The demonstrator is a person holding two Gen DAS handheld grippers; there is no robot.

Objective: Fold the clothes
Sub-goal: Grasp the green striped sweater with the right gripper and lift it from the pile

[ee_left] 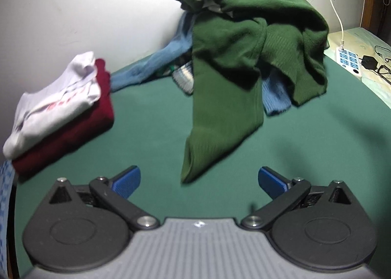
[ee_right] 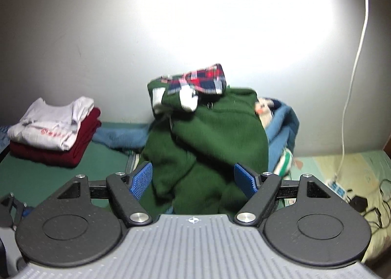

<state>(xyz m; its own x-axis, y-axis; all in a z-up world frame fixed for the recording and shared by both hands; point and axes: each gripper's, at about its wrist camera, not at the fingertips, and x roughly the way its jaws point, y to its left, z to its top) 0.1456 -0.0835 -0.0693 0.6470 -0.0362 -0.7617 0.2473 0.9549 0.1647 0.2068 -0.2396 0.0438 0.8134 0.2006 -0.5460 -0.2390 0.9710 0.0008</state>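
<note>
Blue pads: both grippers are standing spread, nothing pinched between them.
Left gripper (ee_left: 199, 182): hovering low over the green cloth table (ee_left: 305, 144).
Right gripper (ee_right: 193, 181): facing the heap, nearer to it.
Green sweater (ee_left: 244, 59): draping over the pile, its sleeve (ee_left: 215, 137) trailing lengthwise toward the left jaws.
Folded stack (ee_left: 58, 110): sitting at far left.

green sweater drapes off the pile

the left gripper (ee_left: 199, 182) hangs with its jaws wide apart over the green table cover (ee_left: 305, 147). a green sweater (ee_left: 244, 59) spills from the heap, its sleeve reaching down near the blue pads. light-blue clothing (ee_left: 156, 63) lies beneath. at far left, a white shirt (ee_left: 56, 100) rests on a folded maroon garment (ee_left: 73, 137). a power strip (ee_left: 348, 59) lies at right.
</note>
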